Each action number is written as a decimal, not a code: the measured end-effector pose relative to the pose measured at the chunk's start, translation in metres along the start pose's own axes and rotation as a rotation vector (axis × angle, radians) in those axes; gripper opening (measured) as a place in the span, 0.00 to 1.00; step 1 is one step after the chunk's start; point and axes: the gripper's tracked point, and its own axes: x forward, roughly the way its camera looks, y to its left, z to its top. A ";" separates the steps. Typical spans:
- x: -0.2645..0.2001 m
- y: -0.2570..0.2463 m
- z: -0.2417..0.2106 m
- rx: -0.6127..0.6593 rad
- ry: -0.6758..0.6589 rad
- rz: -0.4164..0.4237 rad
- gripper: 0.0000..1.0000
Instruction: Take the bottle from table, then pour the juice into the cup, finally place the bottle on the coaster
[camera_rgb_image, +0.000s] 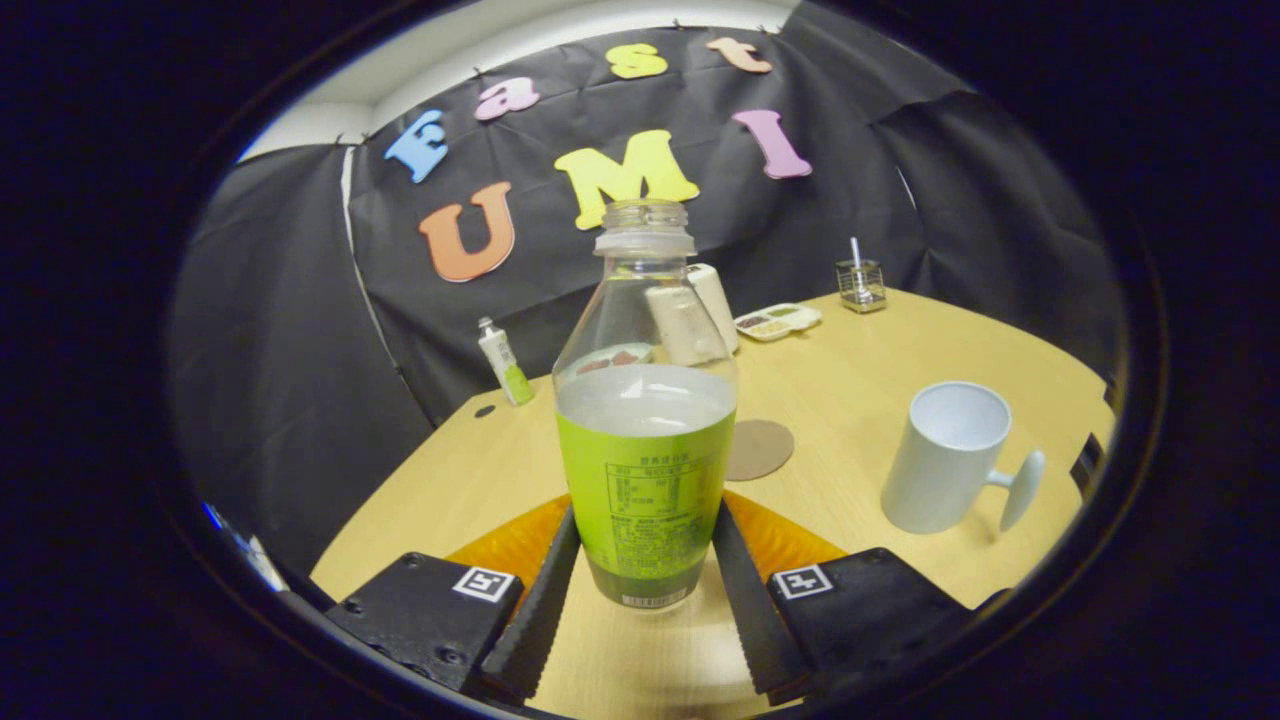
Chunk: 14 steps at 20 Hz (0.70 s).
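Bottle (645, 420), uncapped, green label print too small to read, stands pinched between the gripper (645, 545) fingers on the wooden table (860, 390). Coaster (758, 449) just behind; cup (945, 455) near the right edge.

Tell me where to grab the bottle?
Grab the bottle low on its labelled body, from the near side. It stands upright, open-topped and half full, and the round body fits between the fingers. The hand-held gripper already has a finger against each side.
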 end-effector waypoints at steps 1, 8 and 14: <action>-0.001 -0.001 0.003 0.043 0.011 0.002 0.79; -0.011 -0.009 0.027 0.365 -0.005 0.037 0.78; -0.012 0.007 0.040 0.700 -0.049 0.220 0.78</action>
